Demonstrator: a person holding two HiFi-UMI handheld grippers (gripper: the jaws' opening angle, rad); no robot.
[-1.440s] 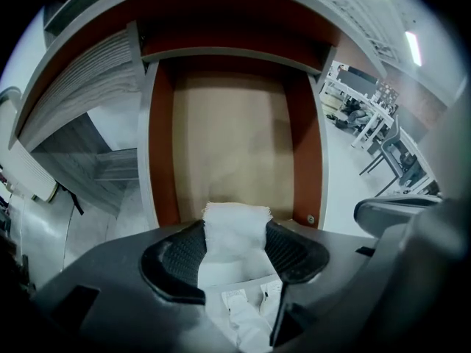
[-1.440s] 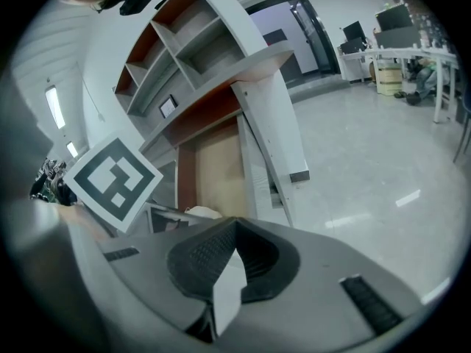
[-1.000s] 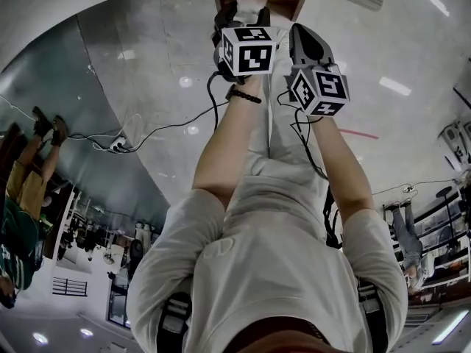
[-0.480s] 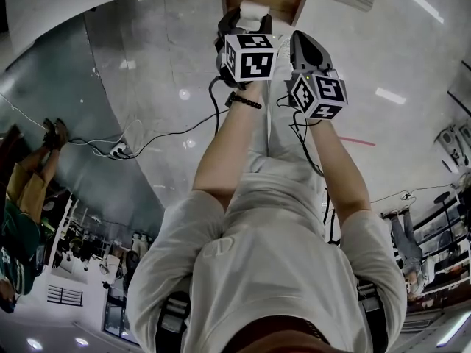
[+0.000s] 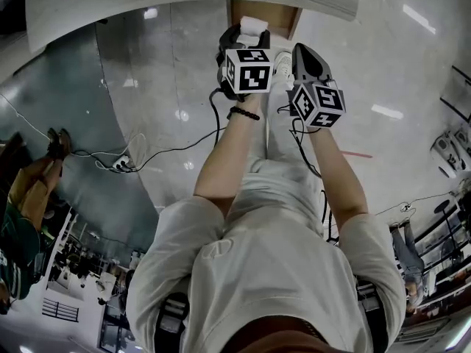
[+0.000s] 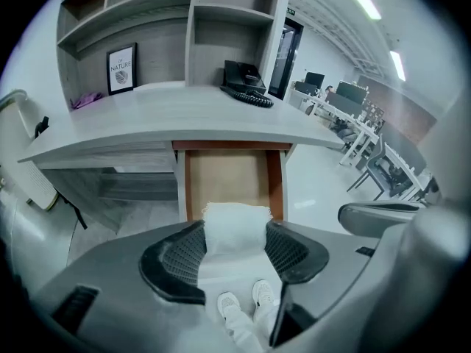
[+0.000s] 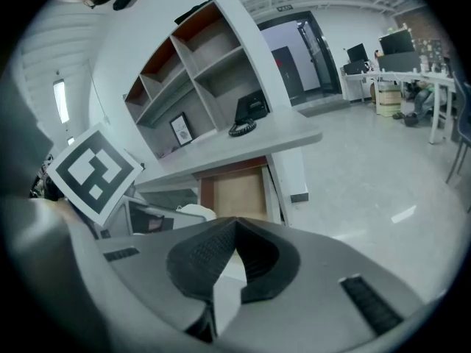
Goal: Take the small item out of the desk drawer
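A small white roll of cloth (image 6: 235, 226) sits between the dark ribbed pads of my left gripper (image 6: 235, 235), which is shut on it. In the head view the roll (image 5: 255, 26) shows at the tip of the left gripper (image 5: 246, 37), just in front of the open wooden drawer (image 5: 283, 15). The drawer (image 6: 275, 190) hangs open under the desk top, and its floor looks bare. My right gripper (image 7: 235, 230) is beside the left one with its pads touching and nothing between them. In the head view it (image 5: 303, 56) is to the right of the left gripper.
The desk (image 6: 184, 116) carries a shelf unit, a framed picture (image 6: 121, 69) and a black telephone (image 6: 246, 85). A cable and power strip (image 5: 120, 162) lie on the shiny floor at the left. Office tables and chairs (image 6: 383, 168) stand off to the right.
Both grippers have lifted together, away from the drawer. The left one keeps its hold on the white roll and the right one stays shut.
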